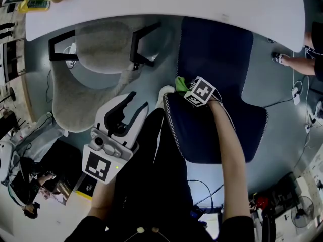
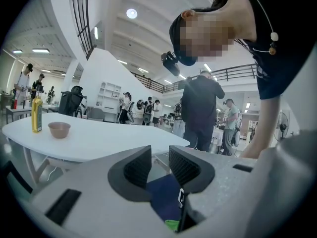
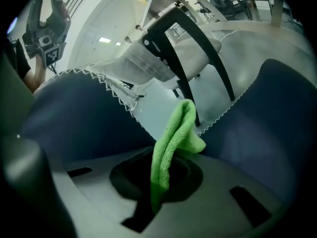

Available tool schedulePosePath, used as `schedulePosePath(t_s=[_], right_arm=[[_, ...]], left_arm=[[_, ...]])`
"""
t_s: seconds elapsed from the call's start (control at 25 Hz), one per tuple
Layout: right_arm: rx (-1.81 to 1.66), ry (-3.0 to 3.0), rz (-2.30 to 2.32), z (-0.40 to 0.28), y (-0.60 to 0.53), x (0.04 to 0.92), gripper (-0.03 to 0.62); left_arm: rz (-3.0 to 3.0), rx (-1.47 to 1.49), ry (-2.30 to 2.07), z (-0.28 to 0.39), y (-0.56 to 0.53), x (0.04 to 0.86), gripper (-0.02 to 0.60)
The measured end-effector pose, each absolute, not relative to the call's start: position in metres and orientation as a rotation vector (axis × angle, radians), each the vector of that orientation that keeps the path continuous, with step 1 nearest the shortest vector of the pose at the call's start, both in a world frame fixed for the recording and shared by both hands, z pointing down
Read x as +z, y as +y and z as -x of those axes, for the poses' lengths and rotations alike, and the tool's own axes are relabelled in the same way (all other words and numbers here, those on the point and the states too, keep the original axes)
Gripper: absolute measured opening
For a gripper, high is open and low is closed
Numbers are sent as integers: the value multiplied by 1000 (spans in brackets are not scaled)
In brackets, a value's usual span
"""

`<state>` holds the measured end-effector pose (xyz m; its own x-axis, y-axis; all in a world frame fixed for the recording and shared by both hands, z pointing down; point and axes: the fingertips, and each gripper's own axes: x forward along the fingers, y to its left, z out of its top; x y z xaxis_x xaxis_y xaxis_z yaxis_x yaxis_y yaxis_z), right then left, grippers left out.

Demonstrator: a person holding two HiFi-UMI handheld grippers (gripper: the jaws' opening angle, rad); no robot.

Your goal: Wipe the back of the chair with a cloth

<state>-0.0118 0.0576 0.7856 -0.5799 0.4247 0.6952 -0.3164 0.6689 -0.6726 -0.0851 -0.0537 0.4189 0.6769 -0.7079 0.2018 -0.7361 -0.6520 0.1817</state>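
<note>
A dark navy chair stands below me; its seat [image 1: 214, 49] faces the table and its backrest [image 1: 217, 130] has a zigzag-stitched edge. My right gripper [image 1: 187, 91] is at the backrest's top left edge, shut on a green cloth [image 1: 180, 83]. In the right gripper view the folded cloth [image 3: 173, 133] sticks up out of the right gripper [image 3: 161, 175], between the backrest [image 3: 74, 113] and the seat [image 3: 270, 113]. My left gripper [image 1: 128, 110] hangs left of the chair, apart from it, open with nothing between its fingers [image 2: 185, 167].
A grey fabric chair [image 1: 96, 44] with black armrests stands left of the navy one. The white table [image 1: 176, 1] lies beyond, with a bowl [image 2: 59, 129] and a yellow bottle [image 2: 36, 115] on it. Cables [image 1: 282, 102] cross the floor. Someone's foot [image 1: 281, 59] is at right.
</note>
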Motion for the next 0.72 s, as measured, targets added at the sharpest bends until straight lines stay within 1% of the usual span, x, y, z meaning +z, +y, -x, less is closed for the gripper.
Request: schedulePosePath(t_s=[0.2,0.72], right_arm=[[945,-2003,66,24,53,767,18],[858,-2157,-13,29,50,700,18]], left_arm=[[-2647,154,-1162,88,-54,416,98],[-2668,126,-1150,91,-54,401,98]])
